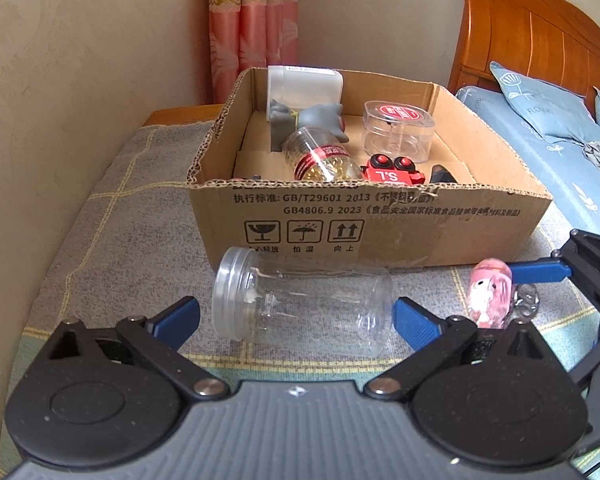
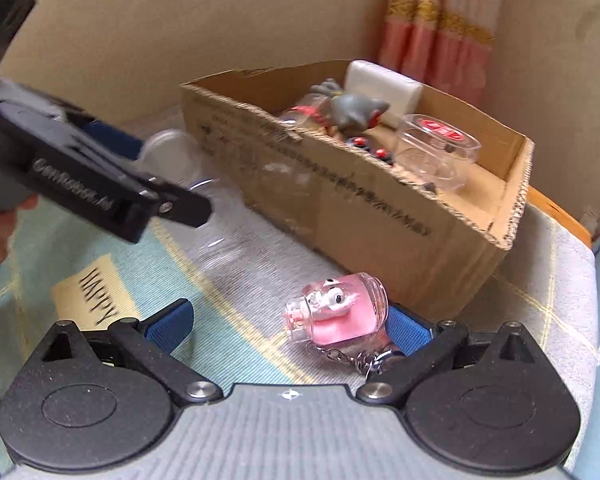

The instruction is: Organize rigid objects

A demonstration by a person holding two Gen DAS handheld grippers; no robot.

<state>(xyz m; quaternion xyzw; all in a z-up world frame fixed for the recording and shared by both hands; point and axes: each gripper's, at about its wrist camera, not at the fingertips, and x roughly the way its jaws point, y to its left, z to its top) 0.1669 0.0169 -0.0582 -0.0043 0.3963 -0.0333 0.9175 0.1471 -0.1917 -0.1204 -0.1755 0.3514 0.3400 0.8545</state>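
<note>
In the left wrist view the left gripper (image 1: 296,316) has its blue fingers spread wide on either side of a clear plastic jar (image 1: 304,304) lying on its side, mouth toward 9 o'clock, on the cloth-covered worktop (image 1: 112,248). The fingers stand just beside the jar's two ends; whether they touch it cannot be told. At 12 o'clock from the jar sits the open cardboard box (image 1: 380,220), holding a capsule bottle (image 1: 320,156), a grey figure (image 1: 320,118), a white container (image 1: 304,84), a red toy (image 1: 394,172) and a clear lidded case (image 1: 398,130). At 3 o'clock from the jar lies a pink keychain bottle (image 1: 490,296), with one blue finger of the right gripper beside its far end. This view alone shows the bed (image 1: 540,136) and its wooden headboard (image 1: 540,32).

The right wrist view gives what the left cannot: the right gripper (image 2: 290,324) is spread too, with the pink keychain bottle (image 2: 336,308) lying between its fingers, close against the right-hand one, its chain (image 2: 360,356) trailing toward the camera. At 10 o'clock the left gripper's black body (image 2: 100,184) crosses the frame, with part of a hand (image 2: 0,228) behind it. The jar (image 2: 228,208) appears blurred here. The box (image 2: 380,208) runs from 11 to 2 o'clock.
</note>
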